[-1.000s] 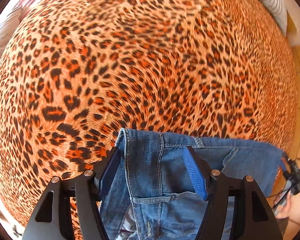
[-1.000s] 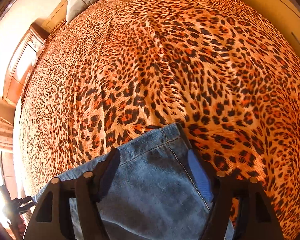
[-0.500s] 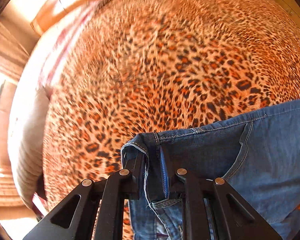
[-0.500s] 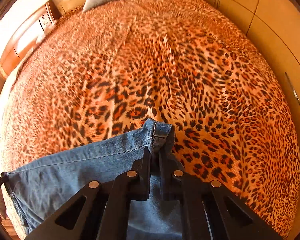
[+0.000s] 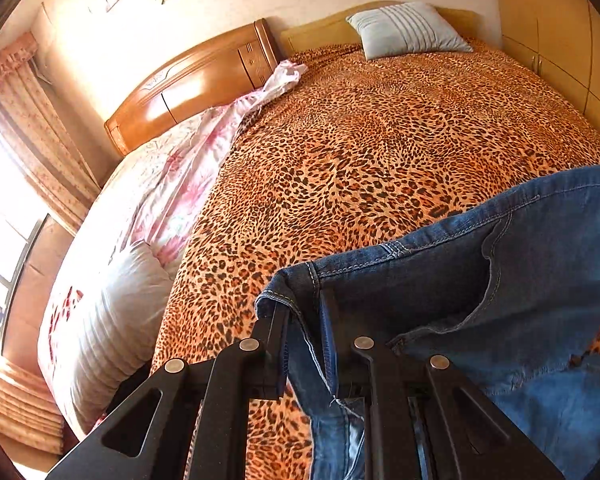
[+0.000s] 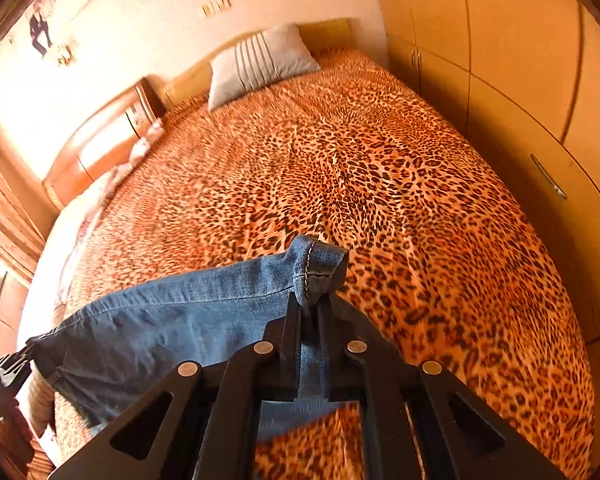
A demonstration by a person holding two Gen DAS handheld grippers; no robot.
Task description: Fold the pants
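The bed carries a leopard-print cover and serves as the reference surface. A wardrobe stands along the bed's right side. A headboard closes the bed's far end, with a white and pink quilt along the bed's left side. A grey pillow lies at the head of the bed, against the headboard. The jeans hang above the near end of the bed, stretched between both grippers. The left gripper is pinched on the waistband corner of the jeans. The right gripper is pressed together on the leg hem, which bunches above its fingers.
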